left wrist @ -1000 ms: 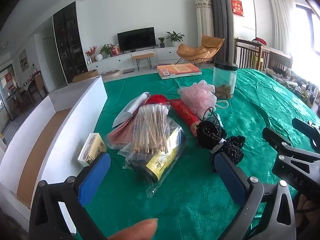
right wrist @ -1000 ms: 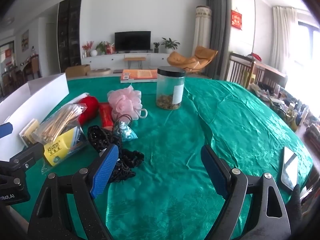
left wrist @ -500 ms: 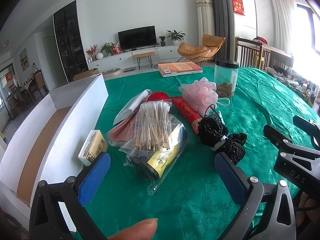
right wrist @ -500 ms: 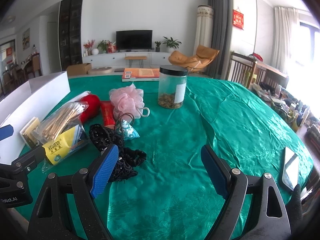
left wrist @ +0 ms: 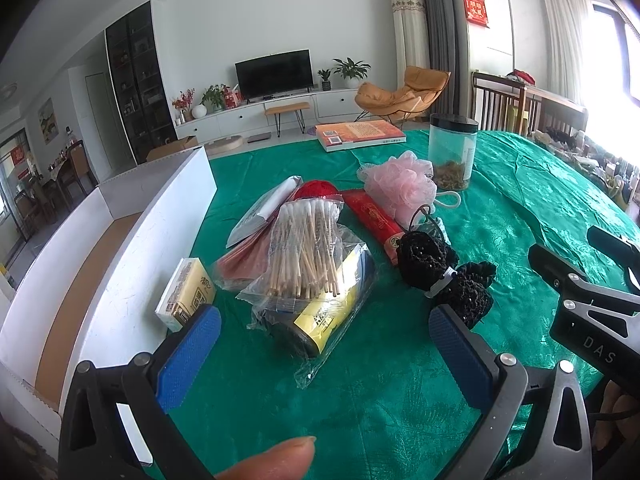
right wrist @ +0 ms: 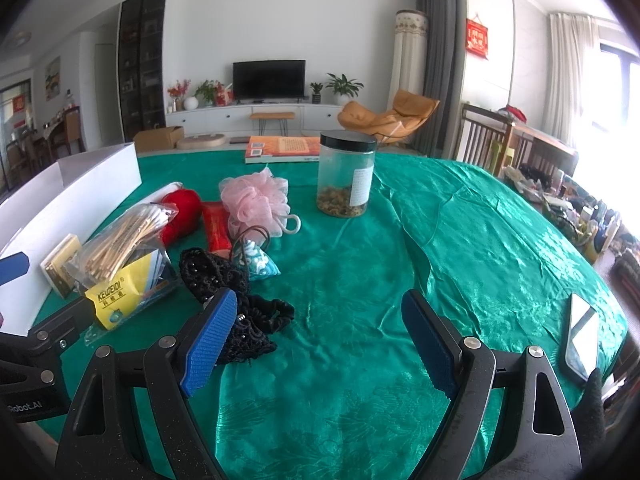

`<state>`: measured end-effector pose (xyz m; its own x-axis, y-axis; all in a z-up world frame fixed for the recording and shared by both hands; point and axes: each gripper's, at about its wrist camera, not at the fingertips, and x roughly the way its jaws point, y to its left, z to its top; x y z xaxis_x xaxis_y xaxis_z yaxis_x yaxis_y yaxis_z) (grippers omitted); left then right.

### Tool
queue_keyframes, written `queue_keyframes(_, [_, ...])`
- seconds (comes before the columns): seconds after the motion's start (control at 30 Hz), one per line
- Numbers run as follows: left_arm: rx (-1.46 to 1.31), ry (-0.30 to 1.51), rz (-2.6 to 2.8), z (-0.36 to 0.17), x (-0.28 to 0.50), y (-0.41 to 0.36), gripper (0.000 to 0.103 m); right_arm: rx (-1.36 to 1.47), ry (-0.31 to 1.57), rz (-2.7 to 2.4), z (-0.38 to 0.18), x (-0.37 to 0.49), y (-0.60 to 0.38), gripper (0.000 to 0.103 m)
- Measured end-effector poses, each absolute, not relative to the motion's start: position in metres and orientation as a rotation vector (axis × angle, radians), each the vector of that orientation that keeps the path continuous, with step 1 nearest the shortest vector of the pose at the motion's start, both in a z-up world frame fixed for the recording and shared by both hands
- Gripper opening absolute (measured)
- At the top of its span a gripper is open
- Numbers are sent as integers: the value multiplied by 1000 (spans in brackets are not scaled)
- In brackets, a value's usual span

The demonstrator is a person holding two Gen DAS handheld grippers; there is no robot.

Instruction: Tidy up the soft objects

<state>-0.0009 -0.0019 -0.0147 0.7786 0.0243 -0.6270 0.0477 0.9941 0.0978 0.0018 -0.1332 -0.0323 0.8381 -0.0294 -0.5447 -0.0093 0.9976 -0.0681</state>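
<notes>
A pile of items lies on the green tablecloth (left wrist: pixel 380 392). A black crocheted net bundle (left wrist: pixel 444 272) (right wrist: pixel 224 280) is nearest. Behind it sit a pink bath pouf (left wrist: pixel 400 188) (right wrist: pixel 256 204), a red yarn ball (left wrist: pixel 316 192) (right wrist: pixel 182 212), a red sleeve (left wrist: pixel 372 216) and a small blue patterned pouch (right wrist: pixel 258 262). A clear bag of cotton swabs (left wrist: pixel 308 256) (right wrist: pixel 120 240) rests on a yellow-labelled pack (left wrist: pixel 320 316). My left gripper (left wrist: pixel 324 354) is open just short of the swab bag. My right gripper (right wrist: pixel 316 340) is open, its left pad beside the black bundle.
A long white cardboard box (left wrist: pixel 132 256) (right wrist: pixel 80 192) lies along the left, a tissue pack (left wrist: pixel 186 296) against its wall. A lidded clear jar (left wrist: pixel 452 152) (right wrist: pixel 346 176) and a book (left wrist: pixel 360 134) stand farther back. A phone (right wrist: pixel 582 336) lies at the table's right edge.
Both grippers have pulled back and risen slightly from the pile, staying open. The objects have not moved.
</notes>
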Motion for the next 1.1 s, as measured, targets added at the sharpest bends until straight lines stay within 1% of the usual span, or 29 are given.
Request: queue_keyframes(1.1, [119, 683, -11, -16, -2, -3, 103, -70, 582, -6, -34, 3, -131, 87])
